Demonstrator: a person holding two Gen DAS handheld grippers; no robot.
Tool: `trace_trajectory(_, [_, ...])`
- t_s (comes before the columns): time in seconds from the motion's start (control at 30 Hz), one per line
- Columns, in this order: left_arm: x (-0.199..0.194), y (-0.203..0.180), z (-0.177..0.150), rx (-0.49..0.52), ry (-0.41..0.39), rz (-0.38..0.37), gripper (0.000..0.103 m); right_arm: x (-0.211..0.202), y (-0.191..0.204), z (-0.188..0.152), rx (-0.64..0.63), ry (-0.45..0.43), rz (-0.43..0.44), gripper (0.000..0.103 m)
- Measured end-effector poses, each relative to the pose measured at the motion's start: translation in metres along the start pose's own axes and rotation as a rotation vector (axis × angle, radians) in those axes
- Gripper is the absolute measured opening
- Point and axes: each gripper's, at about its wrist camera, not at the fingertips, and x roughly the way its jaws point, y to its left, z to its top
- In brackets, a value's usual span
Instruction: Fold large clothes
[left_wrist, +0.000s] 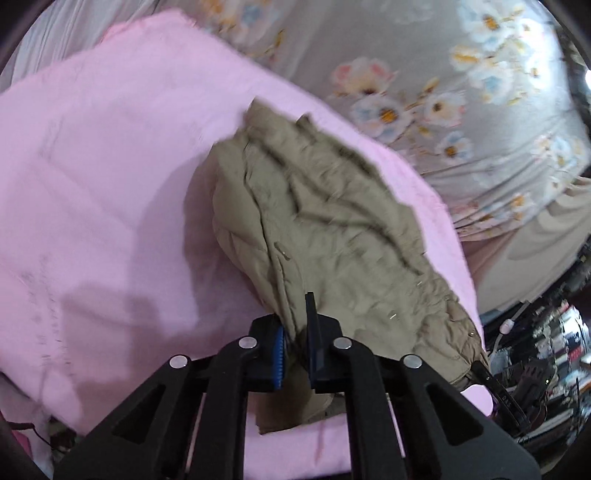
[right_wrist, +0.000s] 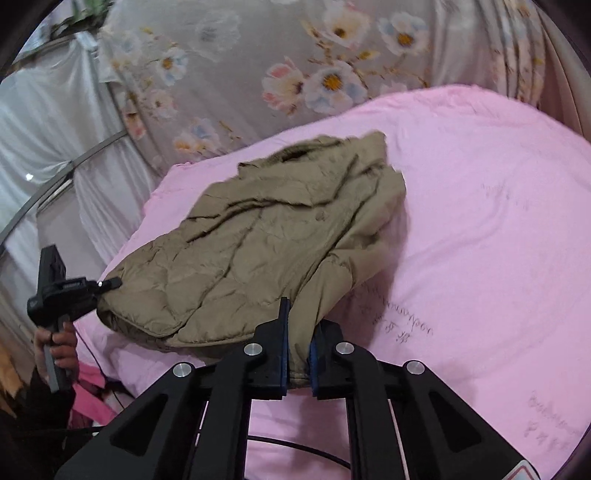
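Item under handling: one olive-khaki quilted jacket (left_wrist: 325, 221), lying crumpled on a pink sheet (left_wrist: 110, 177) that covers the bed. The jacket sits toward the near edge of the sheet, its collar end farthest from both cameras and its hem end nearest.

Left gripper (left_wrist: 295, 350): jaws closed on a fold of the jacket's hem; khaki fabric fills the gap between the blue ribbed pad and the opposite finger. In the right wrist view the same gripper (right_wrist: 110, 283) appears at the jacket's left corner, its tip touching the cloth, held by a person's hand (right_wrist: 55, 343) on the handle.

Right gripper (right_wrist: 297, 354): jaws closed on the jacket's edge at the other hem corner, with fabric pinched between the two blue pads. In the left wrist view its dark tip (left_wrist: 484, 369) is seen at the jacket's lower right corner.

The cloth between the two grip points is raised off the sheet and hangs in wrinkles; the far part rests on the sheet.

Surroundings: a grey floral bedspread (left_wrist: 461, 110) lies beyond the pink sheet. White draped curtains (right_wrist: 40, 140) stand at the left of the right wrist view. Faint handwriting marks the pink sheet near the right gripper.
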Motion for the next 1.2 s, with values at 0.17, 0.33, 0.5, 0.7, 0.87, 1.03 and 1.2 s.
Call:
trace_trajectory(0.17, [-0.091,-0.03,-0.005,0.083,-0.139,-0.083,0.007,-0.084,0.036,0.002,-0.143,-0.095,0.024,0.007])
trace_trajectory(0.33, [-0.144,-0.06,-0.001,0.135,-0.248,-0.1,0.007,-0.123,0.046,0.029,-0.071,-0.248,0.007,0.006])
trace_trajectory(0.5, [-0.119,-0.09,0.044,0.213,-0.314,-0.004,0.008,-0.094,0.028,0.086,0.017,-0.365,-0.021,0.006])
trace_trajectory(0.7, [-0.026,-0.088,0.112,0.2,-0.29,0.163,0.008,0.004,0.006,0.145,0.071,-0.388,-0.107,0.006])
trace_trajectory(0.87, [0.058,-0.065,0.141,0.177,-0.22,0.272,0.009,0.083,-0.033,0.165,0.194,-0.33,-0.126,0.006])
trace_trajectory(1.03, [0.137,-0.043,0.147,0.172,-0.109,0.356,0.01,0.148,-0.064,0.158,0.284,-0.236,-0.193,0.008])
trace_trajectory(1.2, [0.178,-0.02,0.147,0.134,-0.041,0.364,0.012,0.175,-0.094,0.145,0.387,-0.181,-0.139,0.01])
